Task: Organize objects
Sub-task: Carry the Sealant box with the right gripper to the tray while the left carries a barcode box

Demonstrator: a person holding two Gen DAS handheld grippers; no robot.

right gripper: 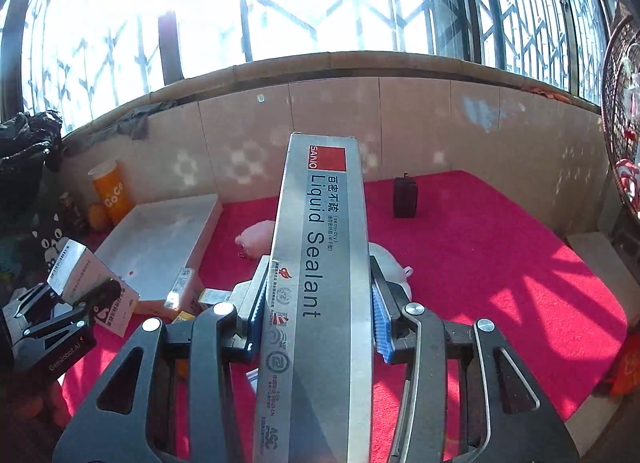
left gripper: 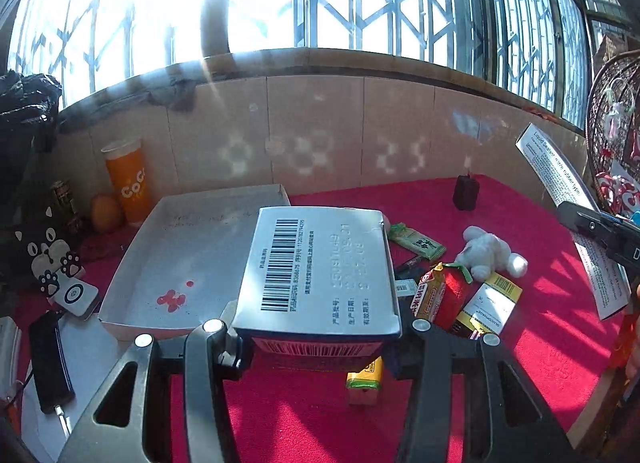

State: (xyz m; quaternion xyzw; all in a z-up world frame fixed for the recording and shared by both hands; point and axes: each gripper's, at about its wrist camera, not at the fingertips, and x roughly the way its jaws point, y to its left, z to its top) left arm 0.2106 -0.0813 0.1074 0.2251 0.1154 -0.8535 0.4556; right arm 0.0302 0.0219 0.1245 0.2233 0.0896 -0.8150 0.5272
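With my left gripper (left gripper: 316, 333) clamping the barcoded box (left gripper: 320, 267) and my right gripper (right gripper: 316, 315) pinching the sealant carton (right gripper: 320, 263) (both lifted clear), next comes lowering them into the white tray (left gripper: 132, 303).

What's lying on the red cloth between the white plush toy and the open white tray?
In the left wrist view, a green packet, a red-and-yellow pouch and a dark pen lie between the plush toy and tray; the held barcode box hides the rest.
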